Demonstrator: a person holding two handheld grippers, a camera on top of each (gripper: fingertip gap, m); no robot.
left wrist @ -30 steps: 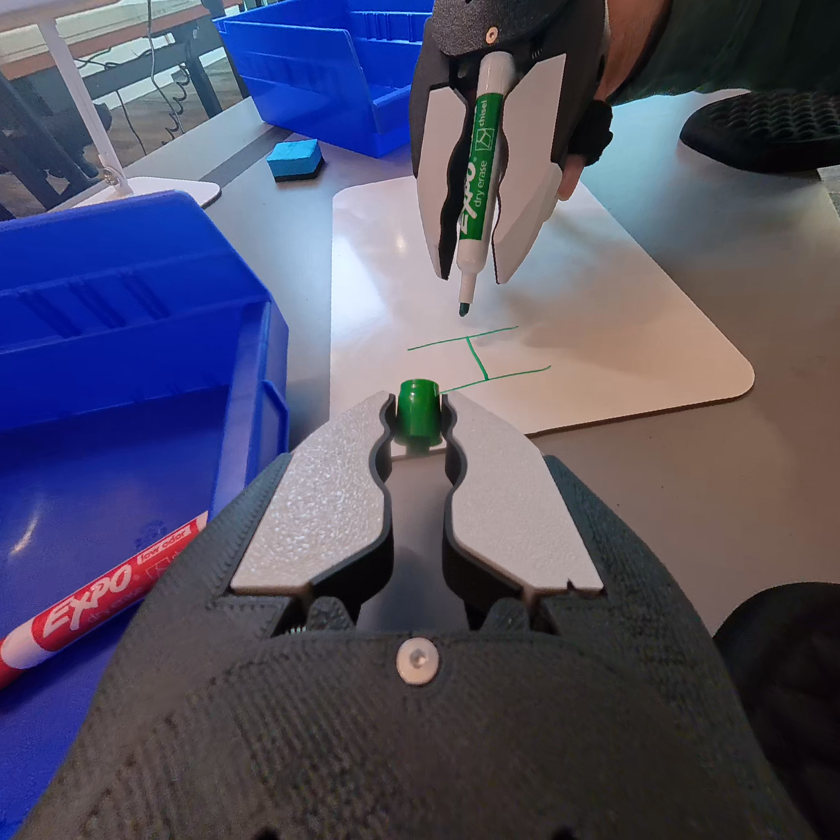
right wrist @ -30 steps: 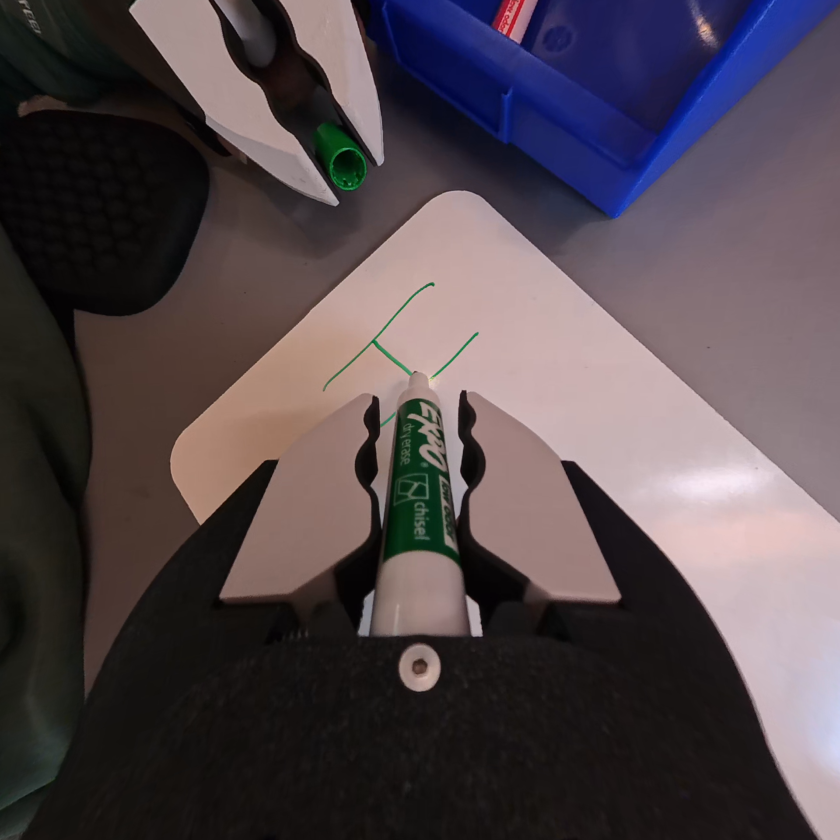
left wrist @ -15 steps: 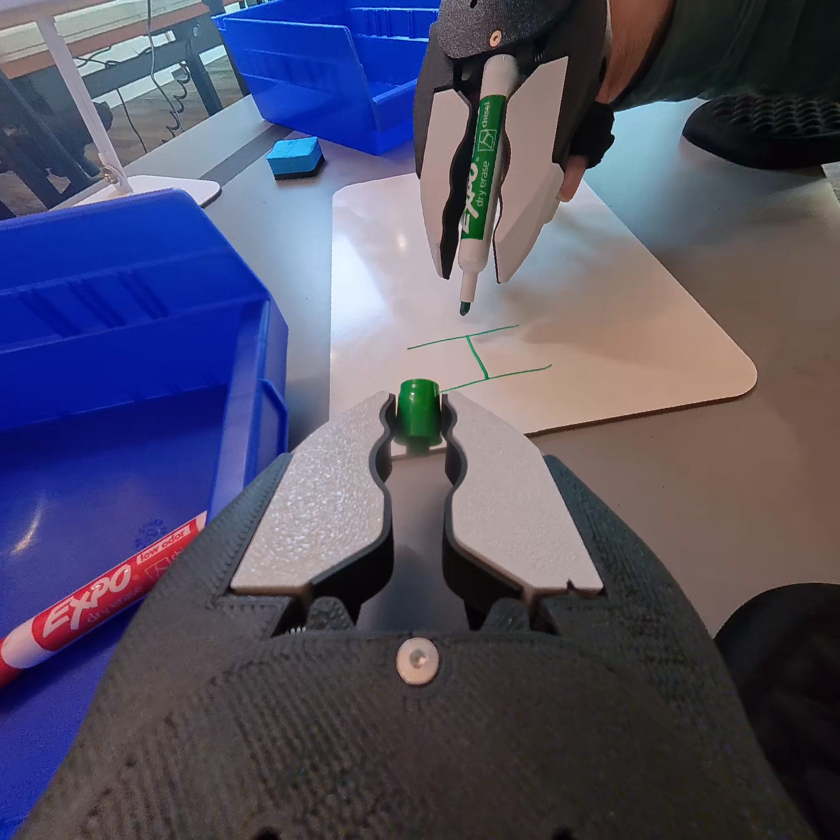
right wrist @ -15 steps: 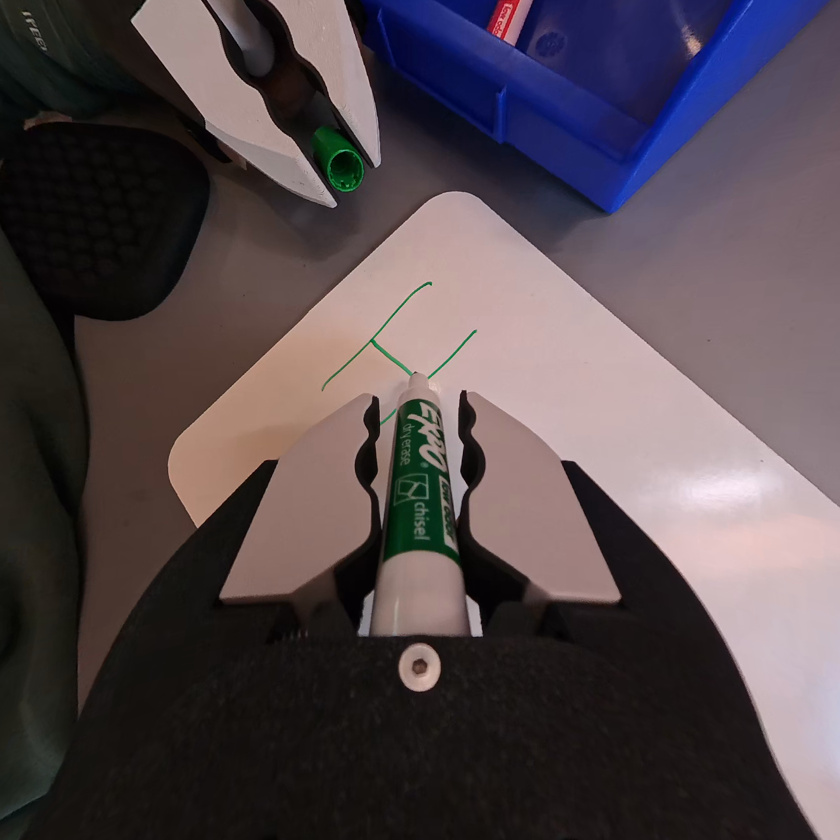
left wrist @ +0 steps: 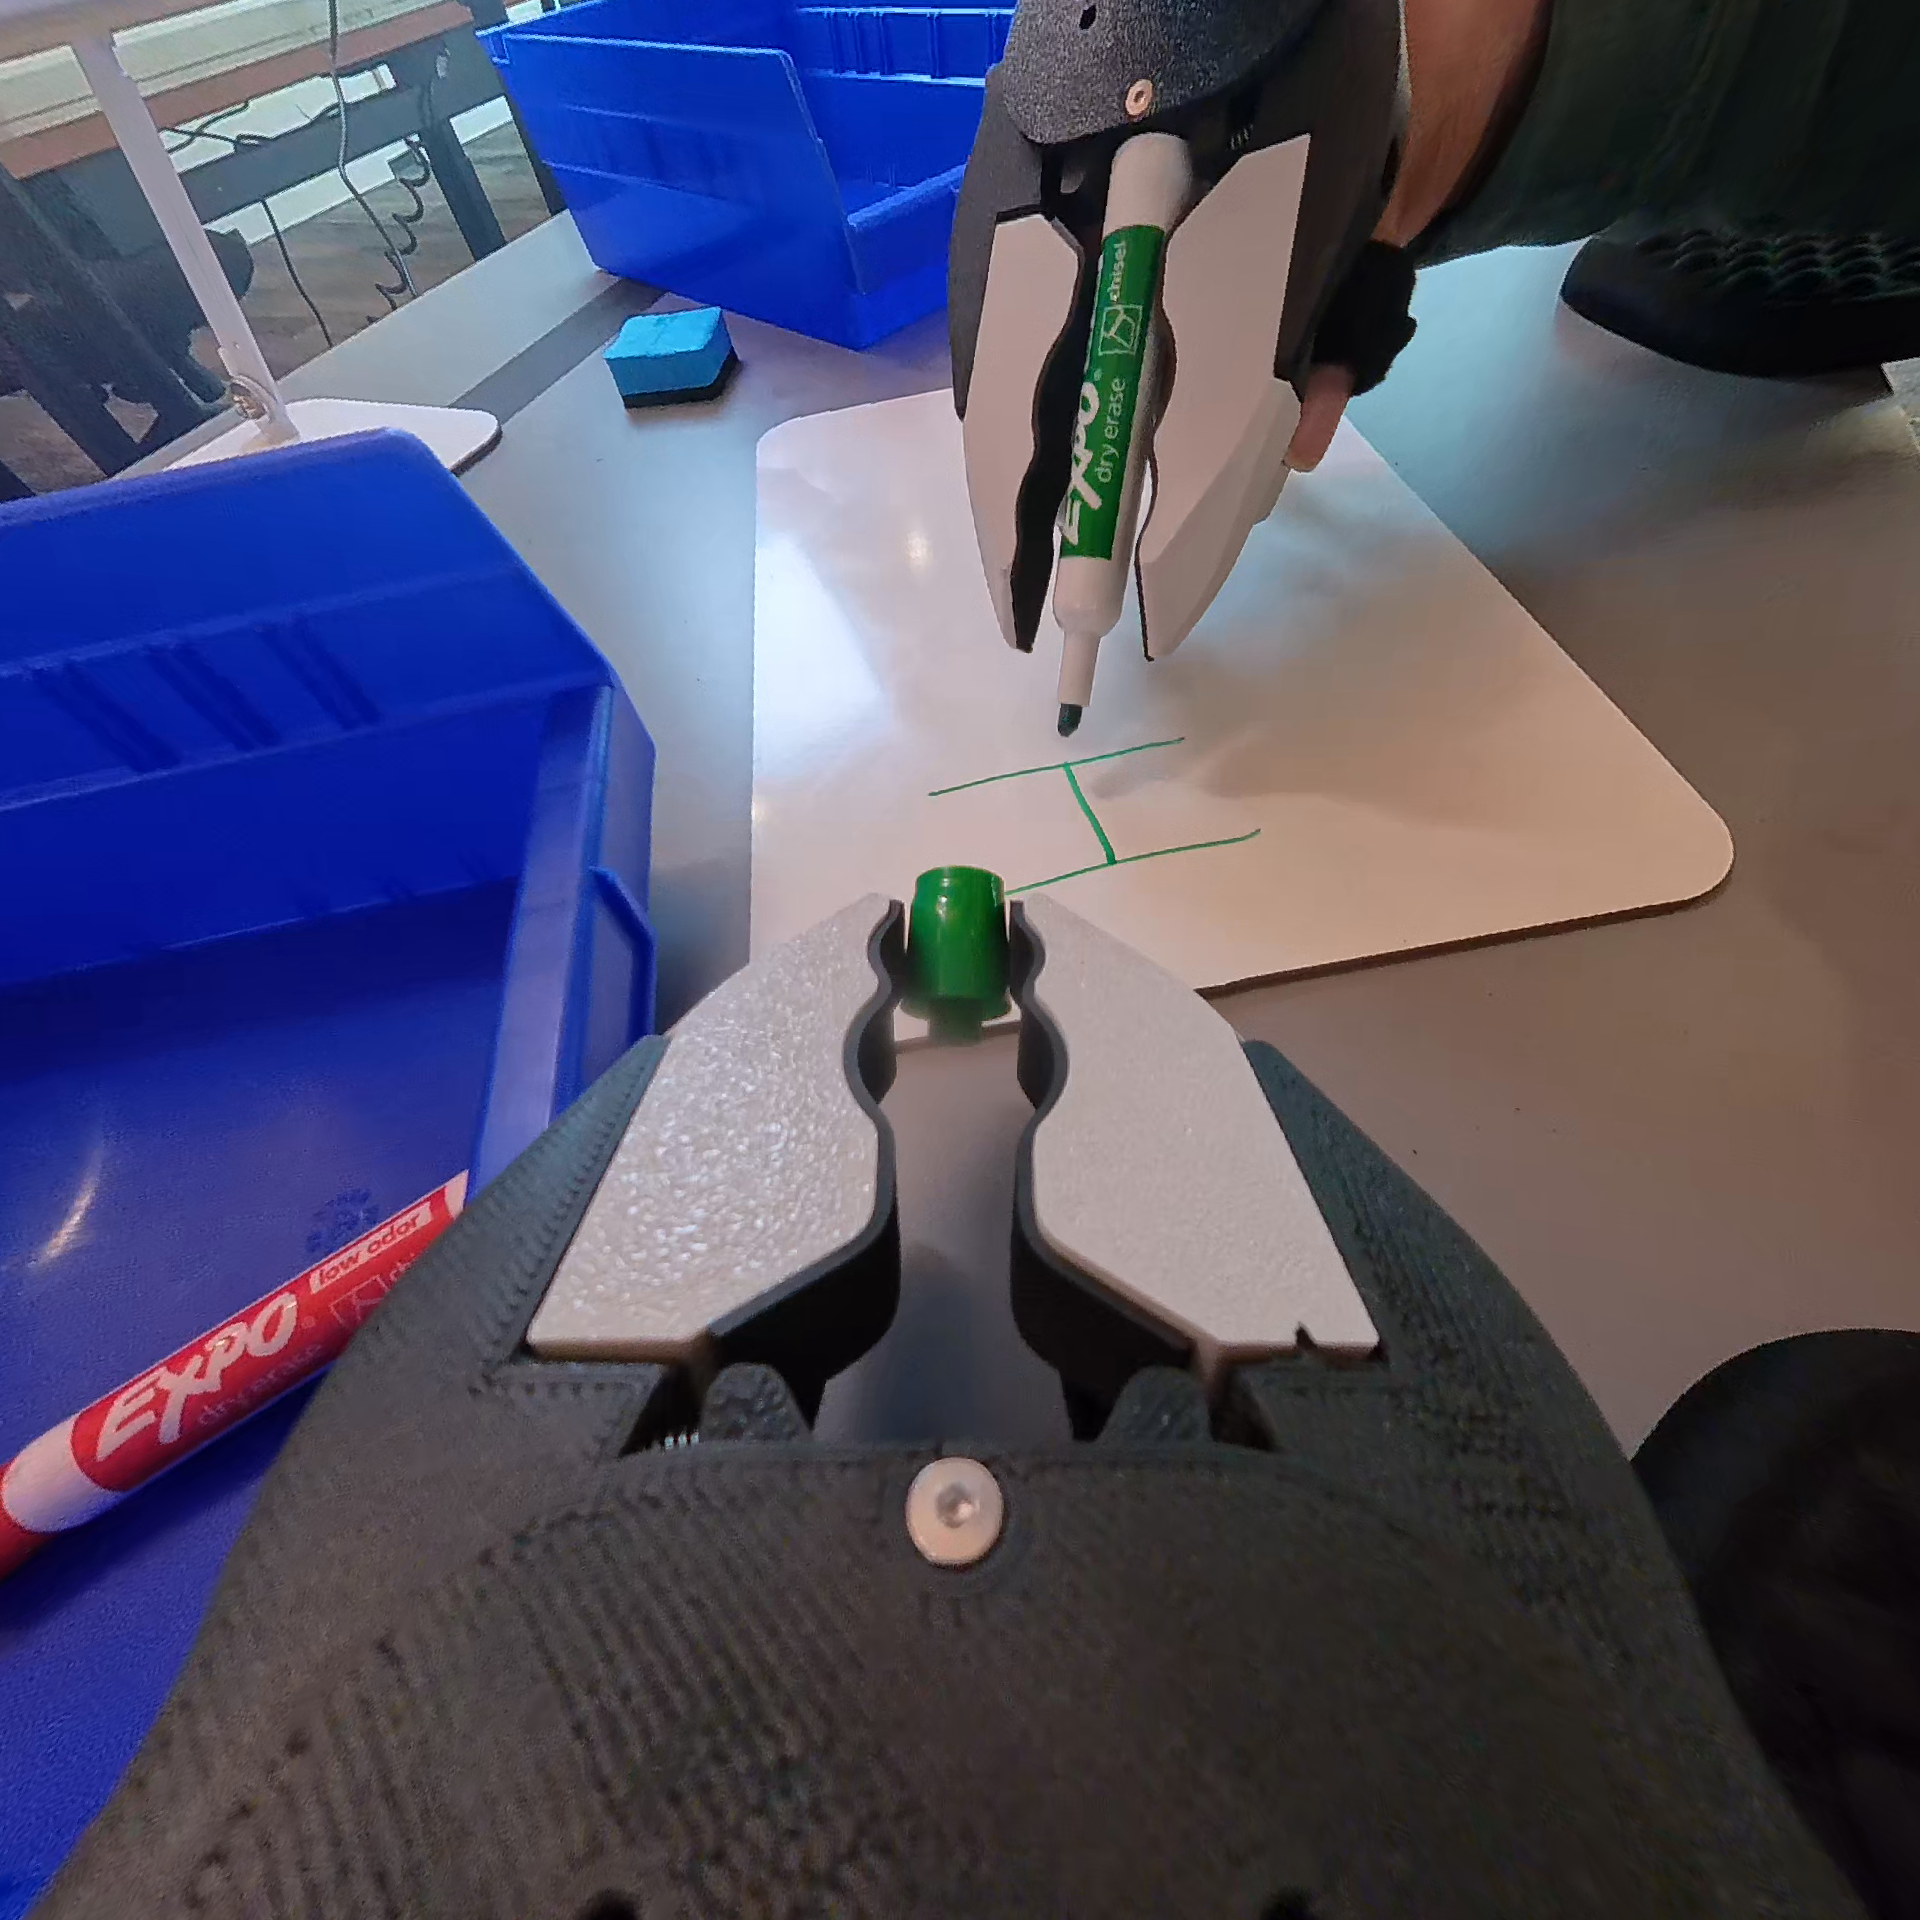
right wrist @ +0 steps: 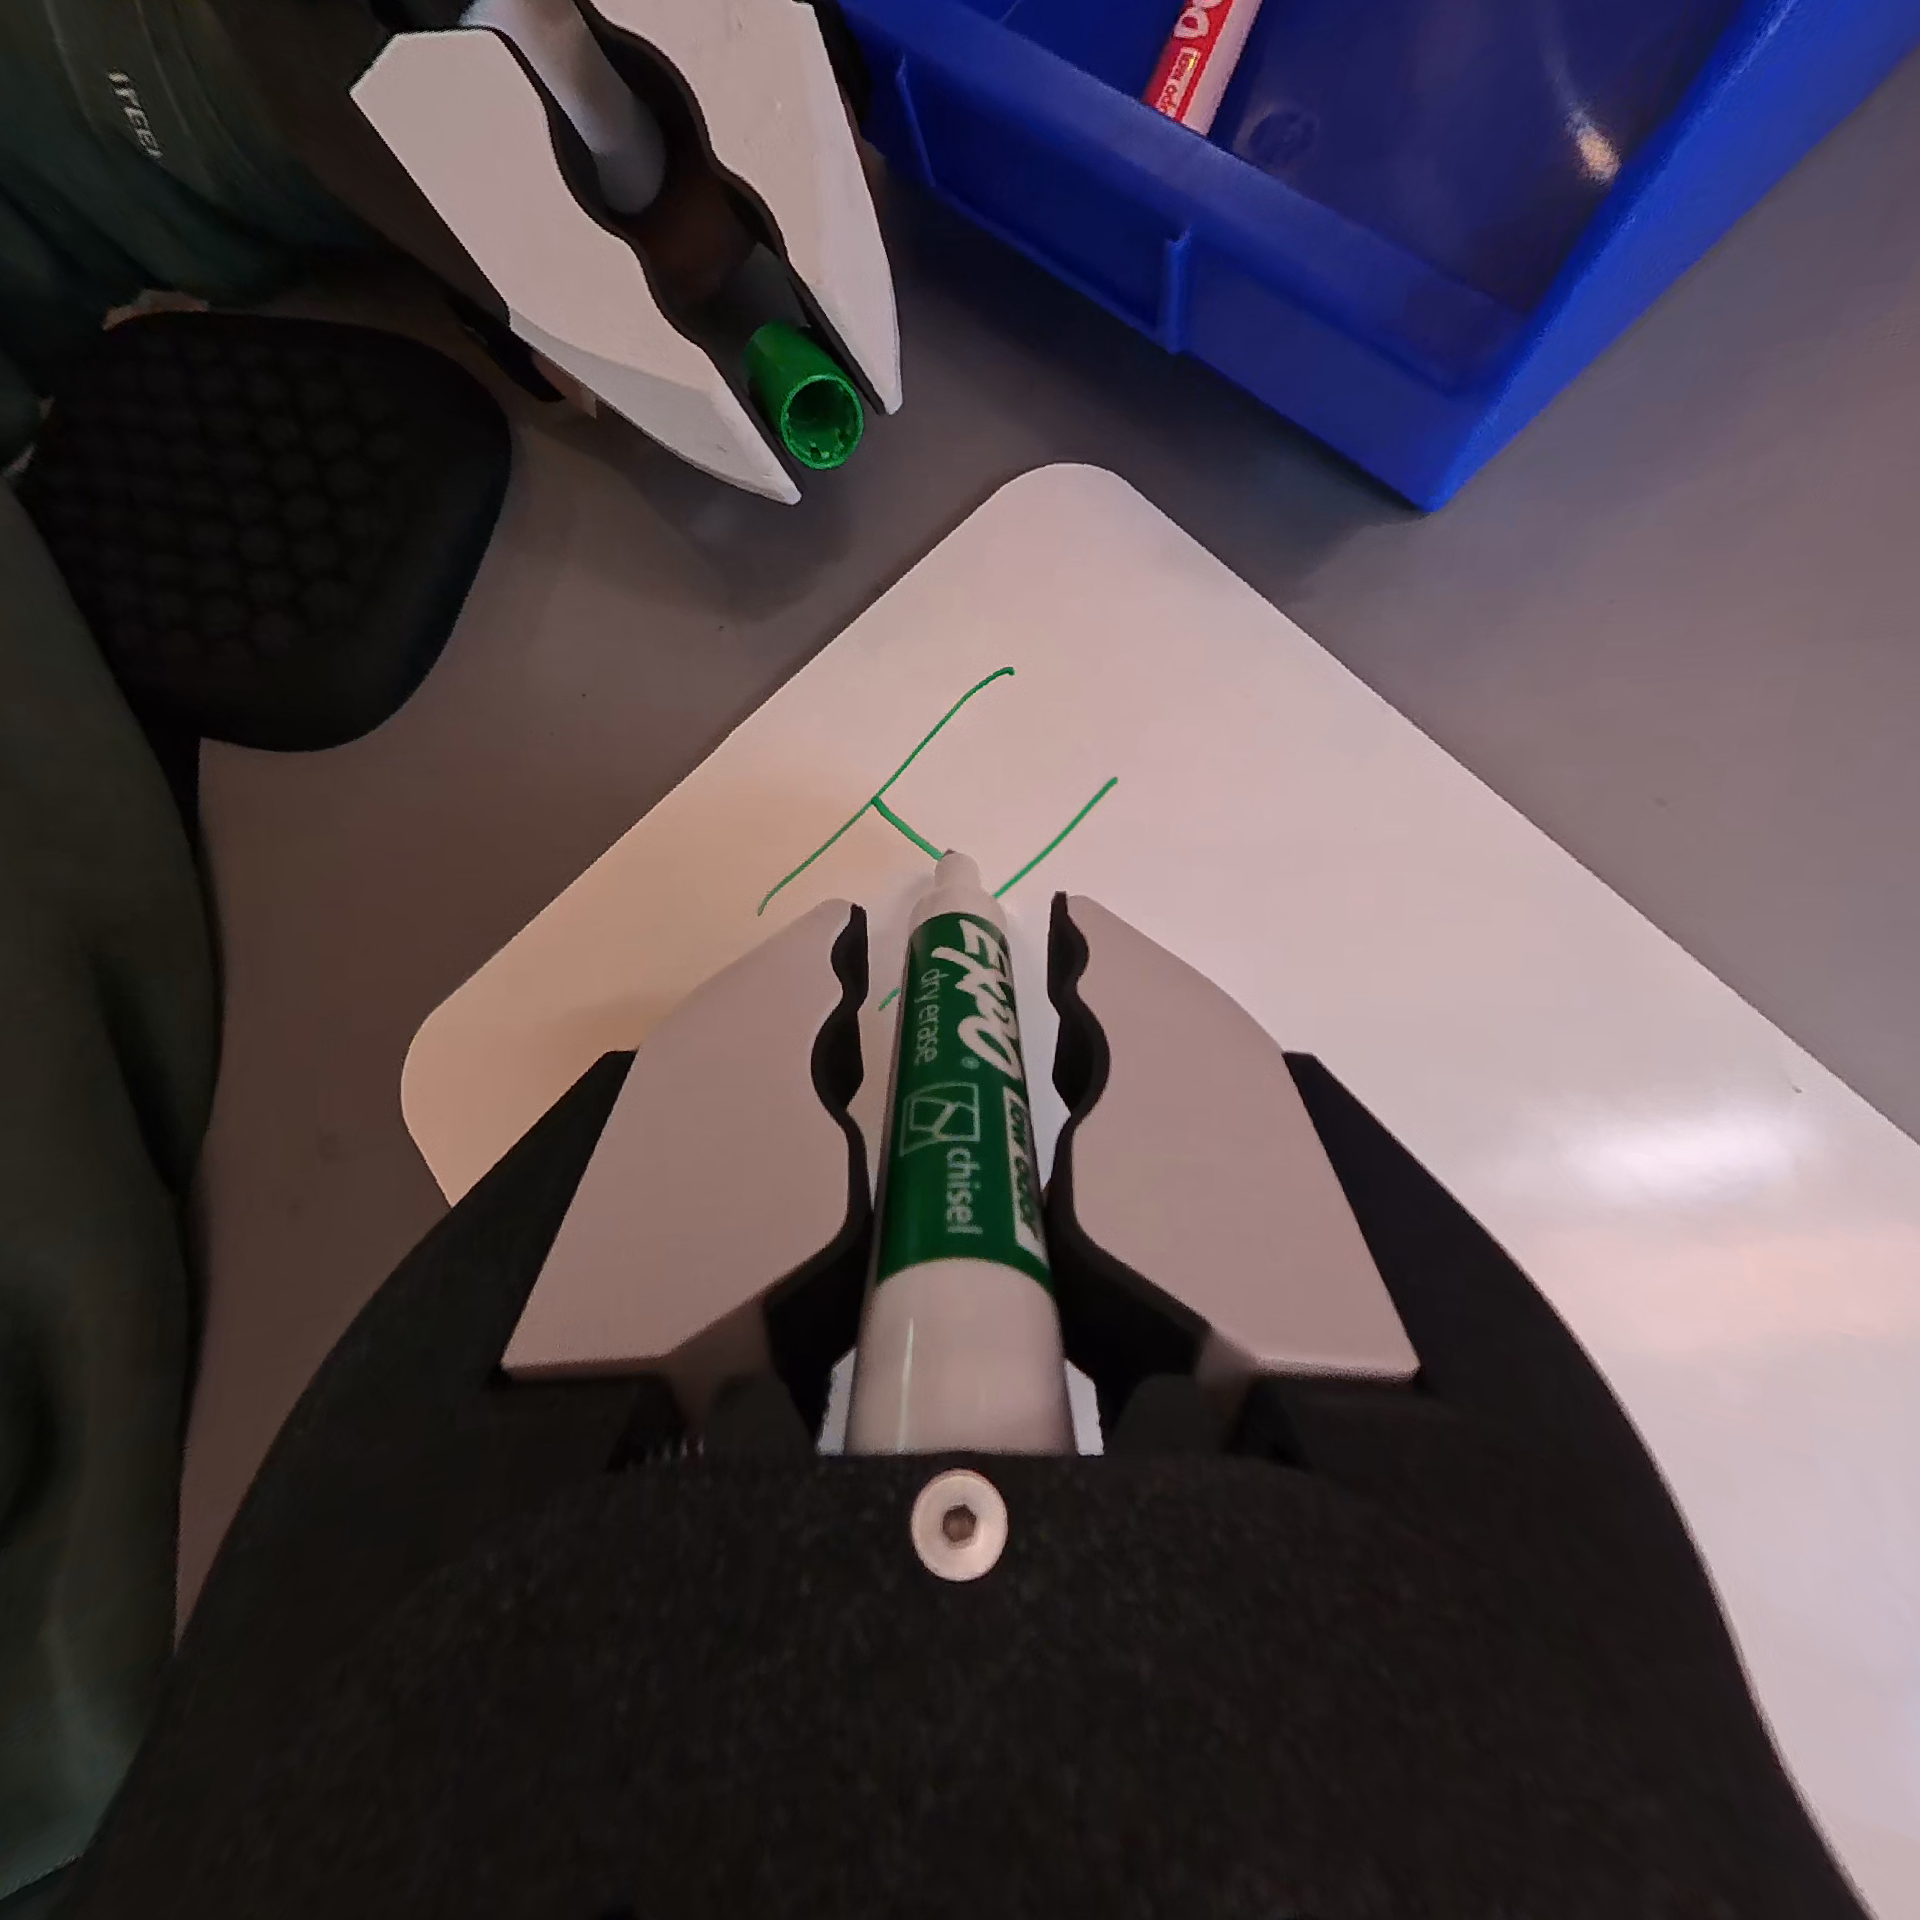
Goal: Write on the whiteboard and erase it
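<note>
Left wrist view: almost nothing has shifted over last second. Right tool (right wrist: 951, 914) stays clamped on green marker (right wrist: 961, 1143), nib poised just over three green strokes (left wrist: 1091, 821) on whiteboard (left wrist: 1455, 727), centre frame. Left tool (left wrist: 954, 914) keeps pinching green cap (left wrist: 951, 956) at board's near edge. Writing likely finished; capping, then blue eraser (left wrist: 670, 348) on counter, upper left, probably next.

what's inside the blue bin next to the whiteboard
A red marker lies on the floor of the blue bin. The left gripper covers the bin's near corner, so anything there is hidden.
</note>
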